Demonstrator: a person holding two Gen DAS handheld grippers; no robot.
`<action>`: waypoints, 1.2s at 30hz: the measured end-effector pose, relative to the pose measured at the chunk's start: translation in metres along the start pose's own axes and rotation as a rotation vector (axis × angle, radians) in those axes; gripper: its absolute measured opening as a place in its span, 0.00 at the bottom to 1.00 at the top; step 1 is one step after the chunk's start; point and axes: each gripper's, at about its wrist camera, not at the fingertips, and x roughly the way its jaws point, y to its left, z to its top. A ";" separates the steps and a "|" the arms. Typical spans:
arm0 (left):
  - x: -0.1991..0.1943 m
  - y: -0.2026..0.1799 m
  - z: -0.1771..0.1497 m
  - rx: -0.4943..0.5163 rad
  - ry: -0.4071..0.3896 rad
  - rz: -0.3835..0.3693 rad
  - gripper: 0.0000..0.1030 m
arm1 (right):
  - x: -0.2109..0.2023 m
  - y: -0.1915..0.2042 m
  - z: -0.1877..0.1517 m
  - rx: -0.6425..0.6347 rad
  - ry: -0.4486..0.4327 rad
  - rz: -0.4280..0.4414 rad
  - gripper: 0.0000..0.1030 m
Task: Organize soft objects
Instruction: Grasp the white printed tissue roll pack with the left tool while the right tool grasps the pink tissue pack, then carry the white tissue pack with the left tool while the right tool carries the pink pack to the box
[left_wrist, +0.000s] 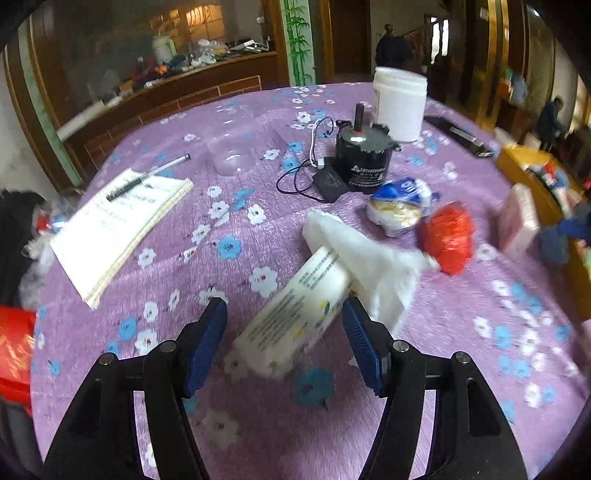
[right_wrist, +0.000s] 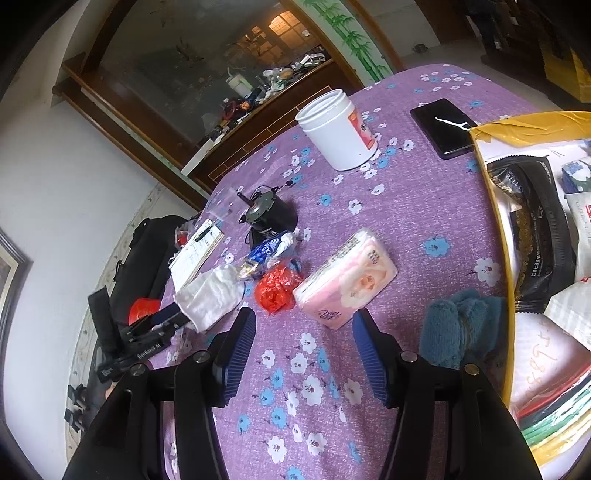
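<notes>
Blur smears the right half of the left wrist view, so the red plastic bag (left_wrist: 448, 236) and the pink tissue pack (left_wrist: 517, 221) beyond it read as soft shapes only. Left gripper (left_wrist: 284, 310) has its jaws apart, and between them lies a white printed tissue pack (left_wrist: 295, 310) on the purple flowered tablecloth (left_wrist: 221, 406); the pack sits nearer the right-hand finger, and whether that pad touches it is hard to say. Its far end is covered by a white cloth (left_wrist: 365, 254). A clear plastic cup (left_wrist: 231, 155) is barely visible against the cloth pattern. Open cloth spreads to the left, up to the notebook (left_wrist: 118, 225).

Over to the right wrist view: right gripper (right_wrist: 304, 317) stands open over bare tablecloth (right_wrist: 424, 206), nothing between the fingers. Just ahead lies the pink tissue pack (right_wrist: 347, 277), with the red bag (right_wrist: 275, 288) beside it and the white cloth (right_wrist: 212, 295) further left, its near corner hidden by the other gripper (right_wrist: 155, 328). A teal towel (right_wrist: 458, 325) sits beside the right-hand finger, against the cardboard box (right_wrist: 495, 206), which is cut off by the frame.
</notes>
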 end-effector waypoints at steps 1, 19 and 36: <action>0.007 -0.005 0.000 0.011 0.018 0.027 0.55 | 0.000 -0.001 0.001 0.004 -0.002 0.000 0.56; -0.104 -0.045 -0.046 -0.070 -0.146 -0.047 0.20 | 0.058 0.004 0.024 0.022 0.051 -0.222 0.66; -0.055 -0.092 -0.046 -0.098 -0.035 -0.125 0.20 | 0.040 0.042 -0.017 -0.203 0.000 -0.061 0.21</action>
